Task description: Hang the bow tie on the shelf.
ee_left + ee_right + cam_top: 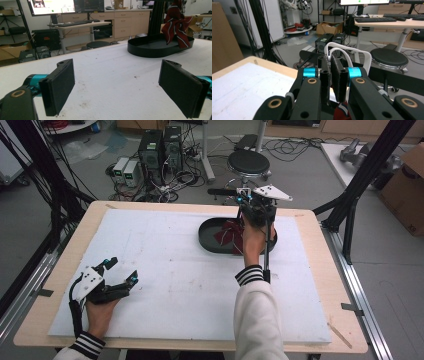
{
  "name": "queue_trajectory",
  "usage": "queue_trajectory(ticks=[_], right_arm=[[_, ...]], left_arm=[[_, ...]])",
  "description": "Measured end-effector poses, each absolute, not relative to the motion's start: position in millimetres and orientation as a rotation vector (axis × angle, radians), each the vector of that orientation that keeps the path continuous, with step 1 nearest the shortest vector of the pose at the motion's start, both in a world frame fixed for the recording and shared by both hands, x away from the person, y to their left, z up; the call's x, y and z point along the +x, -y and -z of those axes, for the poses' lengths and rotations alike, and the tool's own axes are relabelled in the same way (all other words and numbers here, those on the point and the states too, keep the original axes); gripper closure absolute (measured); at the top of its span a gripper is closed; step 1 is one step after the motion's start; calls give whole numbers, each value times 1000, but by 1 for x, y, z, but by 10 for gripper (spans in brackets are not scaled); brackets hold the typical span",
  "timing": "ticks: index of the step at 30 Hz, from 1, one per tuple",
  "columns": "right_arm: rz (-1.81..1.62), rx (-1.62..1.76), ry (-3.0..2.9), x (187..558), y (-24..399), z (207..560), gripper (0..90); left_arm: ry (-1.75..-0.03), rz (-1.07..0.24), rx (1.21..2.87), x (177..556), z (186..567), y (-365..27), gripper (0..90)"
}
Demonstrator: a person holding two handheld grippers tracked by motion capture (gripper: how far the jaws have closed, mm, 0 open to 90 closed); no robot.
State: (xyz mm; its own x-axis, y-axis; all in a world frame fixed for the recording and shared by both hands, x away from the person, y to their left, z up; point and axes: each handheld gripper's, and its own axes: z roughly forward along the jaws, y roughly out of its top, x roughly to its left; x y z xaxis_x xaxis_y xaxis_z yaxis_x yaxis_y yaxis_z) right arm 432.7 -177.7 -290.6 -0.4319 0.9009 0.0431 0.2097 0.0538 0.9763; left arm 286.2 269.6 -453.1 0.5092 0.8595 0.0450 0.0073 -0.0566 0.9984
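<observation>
Red cloth (175, 23) hangs over black tray (150, 47) on white tabletop (170, 270).

Beyond the tabletop's (75, 245) far edge a round black stool (248, 162) stands on the grey floor. Left of it are two dark computer towers (160, 147) side by side, two small pale boxes (126, 171) beside them, and cables (172, 182) tangled all around. Off the right edge there's a slanting black frame post (367, 170), with a cardboard box (405, 185) just past it. A white sheet (175, 270) covers most of the wood. Farther back sits a desk (82, 25) with a keyboard (72, 23), a lit monitor (51, 6) above, and pale cabinets (125, 21) along the wall.
</observation>
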Motion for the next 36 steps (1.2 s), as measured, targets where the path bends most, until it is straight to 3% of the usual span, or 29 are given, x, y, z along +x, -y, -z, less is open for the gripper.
queue_trajectory(ticks=[36], right_arm=[[-1462,1190,-1756,480,153,308,858]], left_arm=[[-795,-837,1445,285,454,-271,139]])
